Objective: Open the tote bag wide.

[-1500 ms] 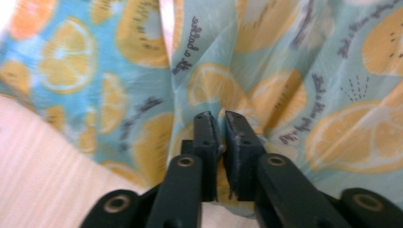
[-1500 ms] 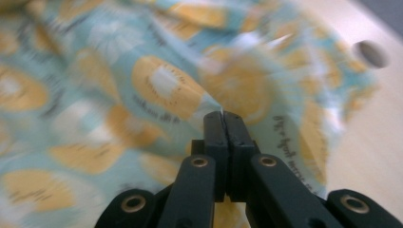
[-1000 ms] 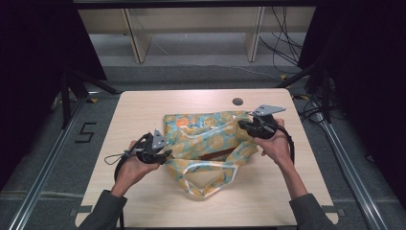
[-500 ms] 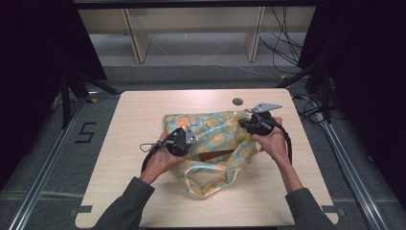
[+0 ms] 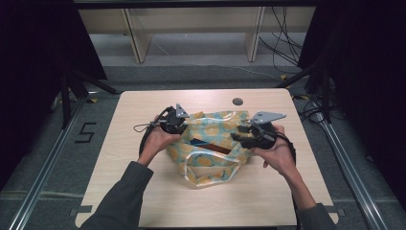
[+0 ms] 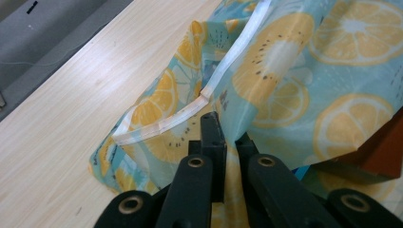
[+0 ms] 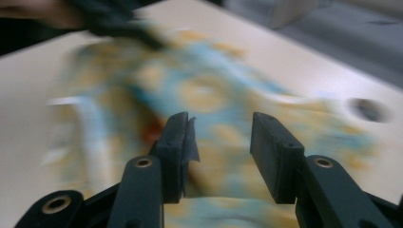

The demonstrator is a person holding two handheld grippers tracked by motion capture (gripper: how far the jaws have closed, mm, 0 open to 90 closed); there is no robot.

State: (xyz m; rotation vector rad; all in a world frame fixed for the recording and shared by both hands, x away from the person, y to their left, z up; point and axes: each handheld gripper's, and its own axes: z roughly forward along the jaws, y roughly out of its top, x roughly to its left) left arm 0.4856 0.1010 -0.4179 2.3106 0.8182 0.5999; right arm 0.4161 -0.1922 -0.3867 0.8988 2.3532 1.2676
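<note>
Left hand-held gripper (image 6: 224,135) clamped on fruit-print bag (image 6: 304,90) cloth near white-trimmed edge, at bag's far left corner. Right hand-held gripper (image 7: 218,137) jaws apart over bag's right side; its view blurred. Bag mid-surface (image 5: 143,191); brown item (image 6: 380,152) inside, mostly hidden.
</note>
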